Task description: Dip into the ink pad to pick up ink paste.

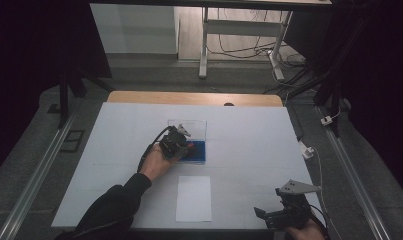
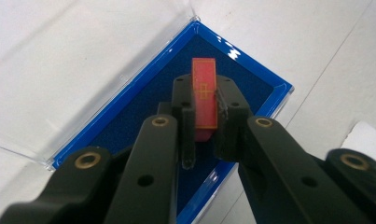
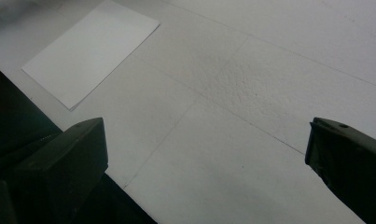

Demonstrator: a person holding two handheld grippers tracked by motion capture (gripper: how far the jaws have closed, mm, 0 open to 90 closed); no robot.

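A blue ink pad [image 2: 129,112] lies in a clear open case [image 1: 188,131] at the middle of the white table. My left gripper [image 2: 205,100] is shut on a red stamp [image 2: 204,93] and holds it over the pad's dark blue felt; whether the stamp touches the felt I cannot tell. In the high view the left gripper [image 1: 185,146] sits at the pad's left side, held by a hand. A white sheet of paper [image 1: 194,198] lies near the front edge. My right gripper [image 1: 269,214] rests at the front right, open, with nothing between its jaws.
The white table cover [image 1: 249,145] spans the table, with a wooden edge [image 1: 194,98] at the back. The paper [image 3: 90,51] lies beyond the right gripper's jaws, to their left. Cables trail along the table's right side, and desk legs stand on the floor behind.
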